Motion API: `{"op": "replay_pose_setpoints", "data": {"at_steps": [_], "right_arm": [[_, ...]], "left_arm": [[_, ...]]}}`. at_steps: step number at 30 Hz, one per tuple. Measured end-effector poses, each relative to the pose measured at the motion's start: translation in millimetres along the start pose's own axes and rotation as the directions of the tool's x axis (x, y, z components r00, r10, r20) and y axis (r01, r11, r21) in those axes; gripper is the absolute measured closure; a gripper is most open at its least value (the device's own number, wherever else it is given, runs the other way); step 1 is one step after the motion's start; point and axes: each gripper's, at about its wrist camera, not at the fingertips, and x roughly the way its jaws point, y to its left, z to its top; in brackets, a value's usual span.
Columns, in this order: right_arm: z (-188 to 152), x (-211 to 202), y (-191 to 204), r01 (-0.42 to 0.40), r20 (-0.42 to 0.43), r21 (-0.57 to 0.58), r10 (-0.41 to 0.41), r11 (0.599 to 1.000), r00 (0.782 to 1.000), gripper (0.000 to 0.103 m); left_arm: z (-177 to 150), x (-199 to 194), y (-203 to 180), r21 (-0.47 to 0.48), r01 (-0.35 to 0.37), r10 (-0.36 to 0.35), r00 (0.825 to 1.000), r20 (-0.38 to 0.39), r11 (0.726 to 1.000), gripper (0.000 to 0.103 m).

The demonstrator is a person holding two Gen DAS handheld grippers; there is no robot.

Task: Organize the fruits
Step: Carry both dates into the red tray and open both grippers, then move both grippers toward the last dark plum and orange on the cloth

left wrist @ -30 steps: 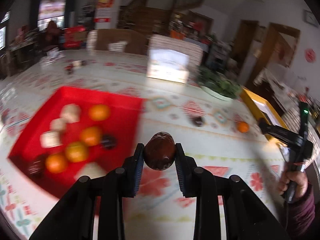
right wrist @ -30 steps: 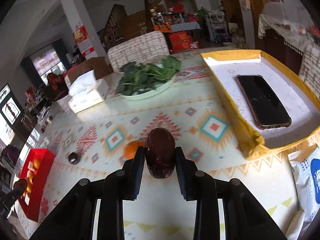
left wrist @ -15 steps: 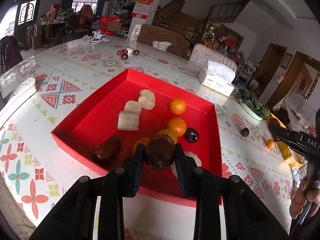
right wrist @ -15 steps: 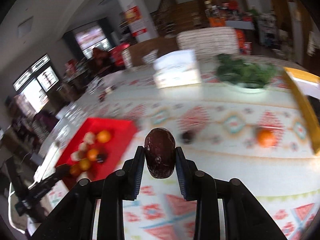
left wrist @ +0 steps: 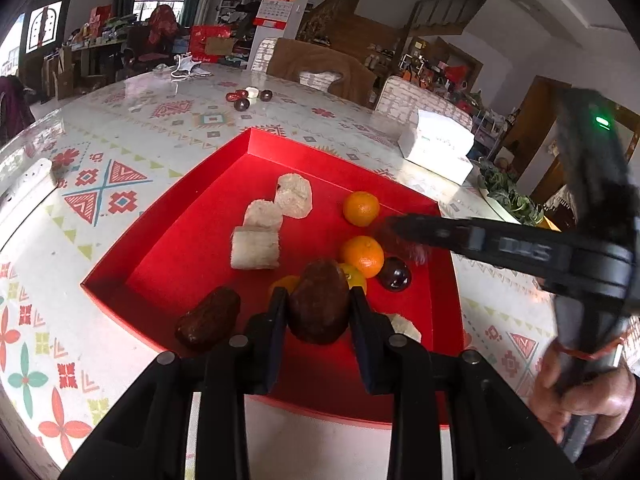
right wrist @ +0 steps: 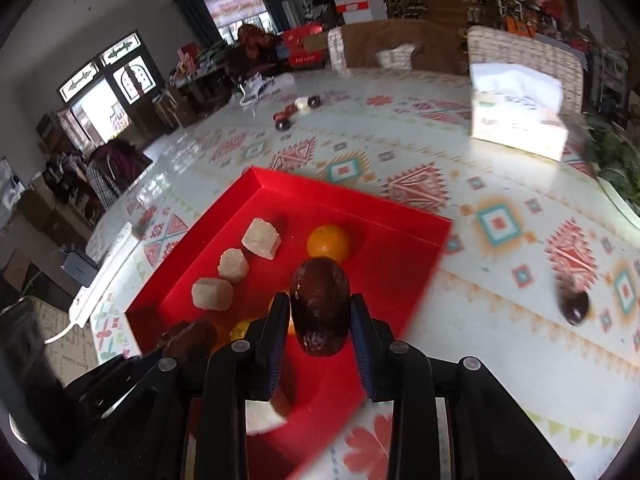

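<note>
Stock of the fruit job, as I find it:

- Red tray [left wrist: 276, 152] on the patterned table [left wrist: 168, 112]: holds three pale chunks in a row [left wrist: 262, 216], several oranges [left wrist: 362, 256], one dark round fruit [left wrist: 395, 274] and one brown oblong fruit [left wrist: 208, 318] near the front rim
- My left gripper [left wrist: 319, 312]: over the tray's near side, jaws opening, a brown fruit [left wrist: 319, 304] between the pads; no clear gap shows yet, so I count it as mine until it drops
- My right gripper [right wrist: 320, 316]: jaws clamped on a second brown fruit [right wrist: 319, 304], poised over the tray's near right part
- Right hand [left wrist: 580, 388]: seen beside the tray in the left view

Done, by my judgement: most fruit already sorted into the tray

Left, by my judgement: set down both held fruits; fetch the dark fruit [right wrist: 575, 307] lying loose on the table to the right, well apart from the tray; perhaps the small dark items [left wrist: 248, 98] at the far end, too small to name
</note>
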Motion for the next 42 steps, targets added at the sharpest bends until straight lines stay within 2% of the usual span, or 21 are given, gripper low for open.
{"op": "replay_pose_setpoints", "data": {"at_steps": [3,7,9,12,14,19,23,25,27,30,31,34,42], "right_arm": [[6,17,3,0.043,-0.011,-0.013,-0.043,0.999,0.999,0.07],[14,30,1,0.057,-0.02,-0.01,-0.057,0.998,0.998,0.068],[17,32,1,0.058,-0.015,-0.02,-0.058,0.998,0.998,0.068],[18,31,1,0.034,-0.005,-0.005,-0.034,0.999,0.999,0.066],[19,26,-1,0.027,0.011,0.009,-0.027,1.0,1.0,0.06],[16,3,-8,0.043,0.065,0.036,-0.045,0.998,0.997,0.053],[7,-20,-16,0.05,0.1,0.049,-0.055,0.998,0.993,0.051],[1,-31,-19,0.056,0.112,0.051,-0.062,0.997,0.992,0.05],[-8,-44,-22,0.062,0.125,0.054,-0.069,0.997,0.99,0.049],[-21,-62,-27,0.074,0.145,0.052,-0.081,0.996,0.986,0.048],[-25,-68,-29,0.079,0.151,0.051,-0.086,0.996,0.985,0.047],[-41,-87,-36,0.095,0.173,0.047,-0.102,0.994,0.98,0.041],[-75,-137,-62,0.157,0.237,0.062,-0.167,0.986,0.957,0.036]], "left_arm": [[1,-1,2,-0.007,0.001,-0.001,1.0,0.007,1.0,0.057],[3,-5,5,-0.016,0.006,-0.006,1.0,0.021,1.0,0.053],[4,-9,6,-0.018,0.002,-0.002,0.999,0.033,1.0,0.044],[6,-17,6,-0.023,0.002,-0.001,0.998,0.056,1.0,0.04],[7,-22,5,-0.024,-0.002,0.003,0.998,0.068,1.0,0.037],[6,-33,-3,-0.011,-0.023,0.023,0.995,0.092,1.0,0.035],[2,-42,-20,0.035,-0.078,0.073,0.99,0.124,0.996,0.032],[0,-49,-31,0.067,-0.124,0.113,0.982,0.153,0.99,0.025],[-3,-56,-44,0.091,-0.182,0.162,0.968,0.19,0.979,0.013],[-8,-66,-66,0.131,-0.256,0.219,0.945,0.242,0.958,0.005],[-11,-71,-75,0.15,-0.283,0.238,0.936,0.259,0.947,0.005],[-15,-76,-94,0.196,-0.31,0.252,0.929,0.273,0.93,0.004],[-28,-83,-140,0.267,-0.322,0.25,0.93,0.269,0.908,0.004]]}}
